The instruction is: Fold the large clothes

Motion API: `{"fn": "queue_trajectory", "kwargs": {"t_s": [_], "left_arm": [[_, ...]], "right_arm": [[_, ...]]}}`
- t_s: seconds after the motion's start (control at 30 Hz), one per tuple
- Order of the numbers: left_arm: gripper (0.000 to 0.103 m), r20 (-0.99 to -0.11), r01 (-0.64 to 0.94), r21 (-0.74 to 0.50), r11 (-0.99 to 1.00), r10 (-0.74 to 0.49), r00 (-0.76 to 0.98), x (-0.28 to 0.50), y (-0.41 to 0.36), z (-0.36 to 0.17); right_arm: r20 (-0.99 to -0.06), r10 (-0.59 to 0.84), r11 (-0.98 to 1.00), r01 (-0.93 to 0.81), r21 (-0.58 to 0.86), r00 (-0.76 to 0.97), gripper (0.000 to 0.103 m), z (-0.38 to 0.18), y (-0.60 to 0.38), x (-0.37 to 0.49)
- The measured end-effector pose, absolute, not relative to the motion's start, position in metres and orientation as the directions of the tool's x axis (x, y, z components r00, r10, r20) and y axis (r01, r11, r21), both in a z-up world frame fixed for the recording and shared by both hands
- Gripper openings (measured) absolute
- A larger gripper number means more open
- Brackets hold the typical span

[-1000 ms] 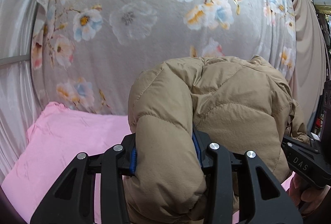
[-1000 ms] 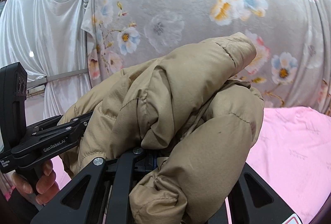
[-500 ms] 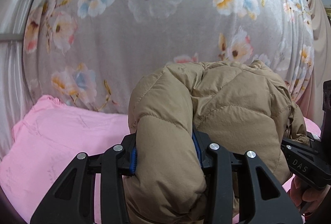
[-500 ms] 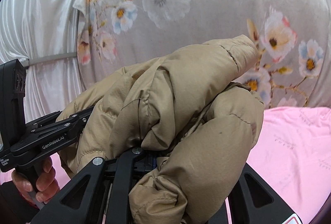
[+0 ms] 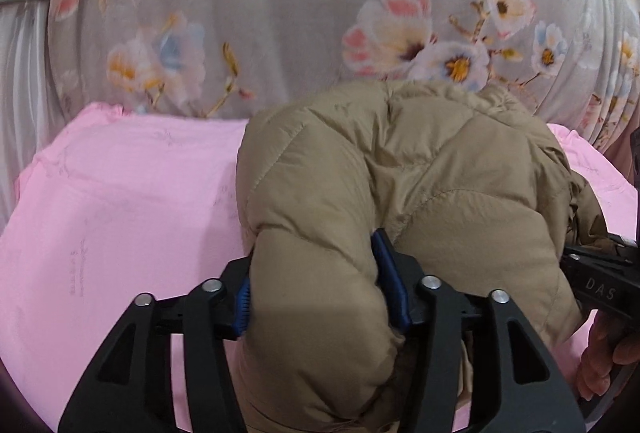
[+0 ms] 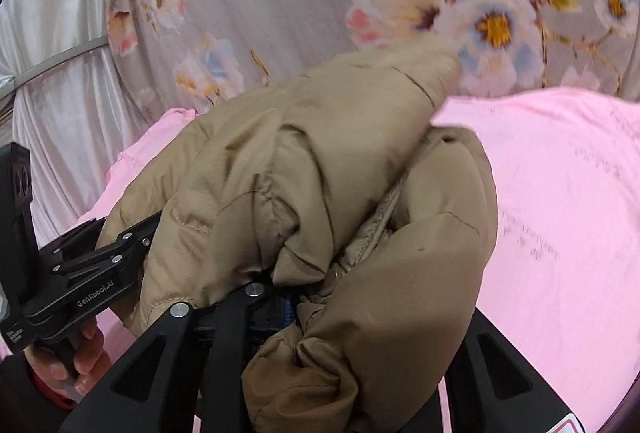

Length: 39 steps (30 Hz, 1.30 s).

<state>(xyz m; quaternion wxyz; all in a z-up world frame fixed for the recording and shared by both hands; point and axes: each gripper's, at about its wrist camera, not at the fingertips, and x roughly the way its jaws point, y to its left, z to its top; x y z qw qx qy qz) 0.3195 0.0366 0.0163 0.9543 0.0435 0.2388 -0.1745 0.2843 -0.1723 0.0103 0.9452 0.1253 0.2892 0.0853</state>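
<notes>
Two grippers, one in each of my hands, carry a tan quilted puffer jacket [image 5: 400, 169] low over a pink bedsheet [image 5: 120, 201], with a grey floral curtain [image 5: 280, 13] hanging behind as backdrop and a white satin drape [image 6: 52, 45] at the far left of the right wrist view. Largest in both views after the backdrop, the jacket is bunched in thick folds and fills the space ahead of each camera, its bulk over the middle of the sheet. Whether its underside touches the sheet I cannot tell.

My left gripper [image 5: 316, 293] has a puffy roll of the jacket between its blue-padded fingers [image 5: 390, 273]; the jaws are opening, yet both pads remain pressed against the fabric. My right gripper [image 6: 336, 313] is mostly buried under jacket folds, only a sliver of one blue pad [image 6: 288, 307] showing; its jaws are opening too, with fabric packed between them, and the cloth hides how firmly the pads bear on it.

At the frame edges, my right hand [image 5: 604, 349] and my left hand [image 6: 76, 365] each grip a black handle.
</notes>
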Motion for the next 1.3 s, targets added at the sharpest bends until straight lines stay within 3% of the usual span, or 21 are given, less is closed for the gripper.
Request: {"fn": "queue_trajectory", "kwargs": {"t_s": [0.17,0.27,0.37,0.43,0.47,0.53,0.6,0.77,0.9,1.03,1.3], "left_arm": [[0.090,-0.554,0.295,-0.067,0.953,-0.281,0.783,0.313,0.059,0.018],[0.091,-0.597,0.256,-0.091,0.962,-0.259,0.760,0.299,0.073,0.028],[0.092,-0.632,0.198,-0.091,0.976,-0.210,0.746,0.283,0.082,0.042],[0.092,-0.645,0.170,-0.087,0.982,-0.186,0.742,0.276,0.080,0.051],[0.092,-0.647,0.151,-0.081,0.985,-0.167,0.744,0.273,0.077,0.057],[0.092,-0.647,0.115,-0.061,0.991,-0.127,0.752,0.270,0.066,0.066],[0.092,-0.631,0.087,-0.017,0.996,-0.078,0.772,0.265,0.048,0.074],[0.092,-0.662,0.030,0.028,0.999,-0.004,0.749,0.271,0.024,0.063],[0.092,-0.704,-0.006,0.010,1.000,0.011,0.710,0.284,0.029,0.043],[0.095,-0.715,-0.009,-0.041,0.999,-0.023,0.698,0.295,0.035,0.030],[0.097,-0.699,0.026,-0.030,0.999,-0.040,0.714,0.305,0.024,0.010]], "right_arm": [[-0.586,0.306,0.895,-0.017,0.446,0.751,0.043,-0.005,-0.197,0.257],[-0.600,0.296,0.866,0.056,0.496,0.743,0.053,-0.006,-0.214,0.224],[-0.597,0.224,0.877,0.108,0.468,0.770,0.055,0.009,-0.224,0.189],[-0.567,0.096,0.911,0.157,0.381,0.818,0.055,0.033,-0.220,0.165],[-0.543,0.041,0.932,0.164,0.323,0.839,0.053,0.047,-0.211,0.160],[-0.513,-0.030,0.967,0.154,0.202,0.858,0.024,0.070,-0.187,0.160],[-0.490,-0.053,0.989,0.113,0.093,0.870,0.017,0.085,-0.156,0.168],[-0.561,-0.007,1.000,0.022,0.020,0.828,0.014,0.062,-0.112,0.210],[-0.619,-0.099,0.995,0.099,-0.034,0.779,0.001,0.029,-0.124,0.245],[-0.663,-0.095,0.987,0.157,0.033,0.743,0.000,0.010,-0.150,0.264],[-0.654,-0.204,0.976,0.206,-0.074,0.728,0.000,-0.015,-0.140,0.285]]}}
